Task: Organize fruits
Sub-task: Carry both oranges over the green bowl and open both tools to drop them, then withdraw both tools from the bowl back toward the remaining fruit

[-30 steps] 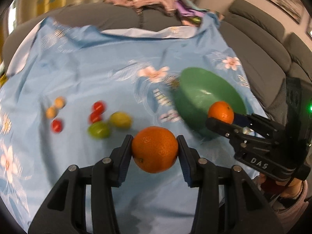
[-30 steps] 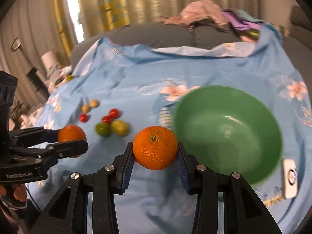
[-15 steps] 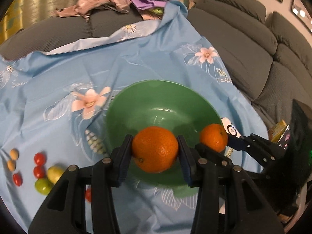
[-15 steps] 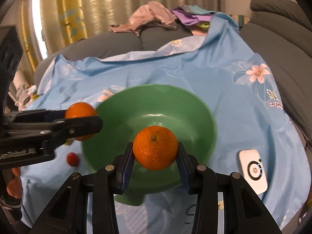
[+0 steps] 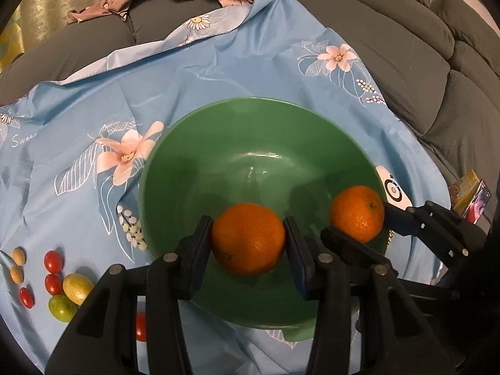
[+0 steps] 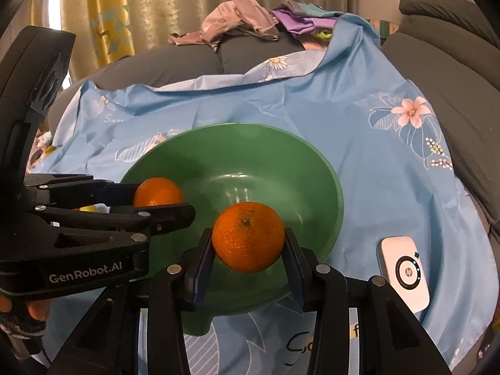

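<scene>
A green bowl (image 5: 256,131) sits on the blue flowered cloth and is also in the right wrist view (image 6: 281,153). My left gripper (image 5: 248,243) is shut on an orange (image 5: 248,237) above the bowl's near side. My right gripper (image 6: 248,243) is shut on a second orange (image 6: 248,237), also above the bowl. In the left wrist view the right gripper (image 5: 359,218) holds its orange (image 5: 356,212) over the bowl's right rim. In the right wrist view the left gripper (image 6: 156,198) holds its orange (image 6: 157,192) over the left rim.
Small fruits lie on the cloth left of the bowl: red cherry tomatoes (image 5: 53,261), a yellow lemon (image 5: 77,287), a green lime (image 5: 61,307) and two small orange ones (image 5: 18,256). A white device (image 6: 404,273) lies right of the bowl. Grey sofa cushions (image 5: 406,47) surround the cloth.
Both grippers moved with their oranges from beside the loose fruits to over the green bowl, then lower and closer to it. Both stayed shut on their oranges.
</scene>
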The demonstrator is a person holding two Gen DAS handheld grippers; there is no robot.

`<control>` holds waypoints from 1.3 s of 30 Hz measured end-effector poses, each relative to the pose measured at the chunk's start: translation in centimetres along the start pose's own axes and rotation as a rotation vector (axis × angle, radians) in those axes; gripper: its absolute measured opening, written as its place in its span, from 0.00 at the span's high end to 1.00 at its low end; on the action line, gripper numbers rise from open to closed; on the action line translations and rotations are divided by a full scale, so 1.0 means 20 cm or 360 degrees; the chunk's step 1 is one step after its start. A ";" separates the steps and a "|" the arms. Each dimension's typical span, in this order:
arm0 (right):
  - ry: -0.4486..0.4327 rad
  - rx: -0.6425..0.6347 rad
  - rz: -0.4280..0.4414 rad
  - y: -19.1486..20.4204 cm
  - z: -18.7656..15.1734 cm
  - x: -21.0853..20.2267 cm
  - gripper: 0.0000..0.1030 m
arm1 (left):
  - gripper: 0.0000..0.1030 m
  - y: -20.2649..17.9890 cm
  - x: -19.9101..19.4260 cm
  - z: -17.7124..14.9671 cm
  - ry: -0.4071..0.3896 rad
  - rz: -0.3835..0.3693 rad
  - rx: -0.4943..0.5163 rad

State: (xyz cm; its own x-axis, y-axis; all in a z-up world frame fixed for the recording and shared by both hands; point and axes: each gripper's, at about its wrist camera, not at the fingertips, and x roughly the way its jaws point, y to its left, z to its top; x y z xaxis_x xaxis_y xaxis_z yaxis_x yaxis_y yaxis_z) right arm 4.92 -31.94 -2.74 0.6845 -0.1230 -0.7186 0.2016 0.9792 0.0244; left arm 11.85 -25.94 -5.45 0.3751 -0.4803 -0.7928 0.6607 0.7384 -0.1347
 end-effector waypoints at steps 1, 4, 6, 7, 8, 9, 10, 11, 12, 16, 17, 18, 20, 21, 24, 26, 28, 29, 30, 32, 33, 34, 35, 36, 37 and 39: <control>0.0004 -0.0006 -0.0013 0.00 0.00 0.00 0.58 | 0.52 0.00 -0.01 0.00 -0.0005 0.0000 0.0001; -0.0003 -0.0030 -0.0048 0.02 0.00 -0.01 0.57 | 0.37 0.00 -0.04 0.00 -0.0029 0.0003 -0.0003; -0.0002 -0.0049 -0.0087 0.03 0.01 -0.02 0.57 | 0.34 0.00 -0.07 0.00 -0.0047 0.0004 -0.0007; -0.0006 -0.0053 -0.0093 0.04 0.01 -0.03 0.57 | 0.34 0.00 -0.08 0.00 -0.0055 0.0005 -0.0008; -0.0006 -0.0053 -0.0097 0.04 0.01 -0.04 0.57 | 0.33 0.01 -0.10 -0.01 -0.0067 0.0006 -0.0011; -0.0010 -0.0049 -0.0093 0.04 0.00 -0.05 0.57 | 0.32 0.01 -0.13 -0.01 -0.0077 0.0007 -0.0016; -0.0016 -0.0042 -0.0086 0.03 0.00 -0.06 0.57 | 0.29 0.02 -0.16 -0.03 -0.0094 0.0009 -0.0025; -0.0019 -0.0034 -0.0080 0.03 0.00 -0.07 0.57 | 0.26 0.04 -0.19 -0.04 -0.0111 0.0012 -0.0033; -0.0025 -0.0016 -0.0068 0.02 -0.01 -0.08 0.57 | 0.24 0.06 -0.23 -0.06 -0.0121 0.0021 -0.0042; -0.0058 0.0133 0.0068 -0.07 -0.03 -0.16 0.57 | 0.20 0.19 -0.38 -0.21 -0.0153 0.0108 -0.0106; -0.0060 0.0157 0.0079 -0.08 -0.03 -0.17 0.57 | 0.20 0.22 -0.41 -0.25 -0.0157 0.0133 -0.0129; -0.0063 0.0198 0.0087 -0.11 -0.03 -0.18 0.57 | 0.19 0.26 -0.44 -0.29 -0.0156 0.0163 -0.0156; -0.0067 0.0229 0.0077 -0.13 -0.04 -0.21 0.57 | 0.19 0.34 -0.49 -0.39 -0.0147 0.0223 -0.0217; -0.0069 0.0240 0.0077 -0.14 -0.04 -0.22 0.57 | 0.19 0.38 -0.51 -0.44 -0.0140 0.0247 -0.0249; -0.0072 0.0239 0.0124 -0.10 -0.04 -0.24 0.57 | 0.19 0.49 -0.55 -0.58 -0.0101 0.0301 -0.0357; -0.0072 0.0218 0.0161 -0.06 -0.04 -0.25 0.57 | 0.19 0.57 -0.58 -0.68 -0.0071 0.0330 -0.0441; -0.0067 0.0166 0.0213 0.01 -0.04 -0.26 0.57 | 0.19 0.63 -0.61 -0.75 -0.0053 0.0358 -0.0510; -0.0067 0.0142 0.0233 0.04 -0.04 -0.26 0.57 | 0.19 0.65 -0.62 -0.78 -0.0049 0.0370 -0.0532; -0.0064 0.0095 0.0271 0.10 -0.04 -0.25 0.57 | 0.19 0.66 -0.64 -0.81 -0.0045 0.0382 -0.0551; -0.0058 0.0025 0.0317 0.18 -0.04 -0.25 0.57 | 0.19 0.69 -0.66 -0.87 -0.0041 0.0400 -0.0586; -0.0051 -0.0019 0.0348 0.24 -0.04 -0.24 0.57 | 0.19 0.70 -0.68 -0.89 -0.0039 0.0402 -0.0600; -0.0041 -0.0049 0.0371 0.29 -0.04 -0.23 0.57 | 0.19 0.70 -0.68 -0.92 -0.0037 0.0404 -0.0612; -0.0025 -0.0082 0.0401 0.34 -0.05 -0.21 0.57 | 0.19 0.71 -0.70 -0.94 -0.0037 0.0406 -0.0620; -0.0011 -0.0105 0.0429 0.38 -0.05 -0.20 0.57 | 0.19 0.72 -0.70 -0.96 -0.0036 0.0404 -0.0628; 0.0004 -0.0124 0.0450 0.41 -0.05 -0.19 0.57 | 0.19 0.72 -0.70 -0.96 -0.0035 0.0400 -0.0636; 0.0042 -0.0184 0.0487 0.50 -0.06 -0.16 0.57 | 0.19 0.73 -0.71 -0.99 -0.0030 0.0388 -0.0653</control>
State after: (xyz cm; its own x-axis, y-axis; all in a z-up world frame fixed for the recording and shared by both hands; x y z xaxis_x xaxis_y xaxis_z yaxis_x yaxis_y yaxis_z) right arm 3.96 -21.53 -1.10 0.6823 0.1827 -0.7078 -0.0926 0.9821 0.1642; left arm 3.39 1.02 -7.99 0.5019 -0.2753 -0.8200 0.2417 0.9549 -0.1727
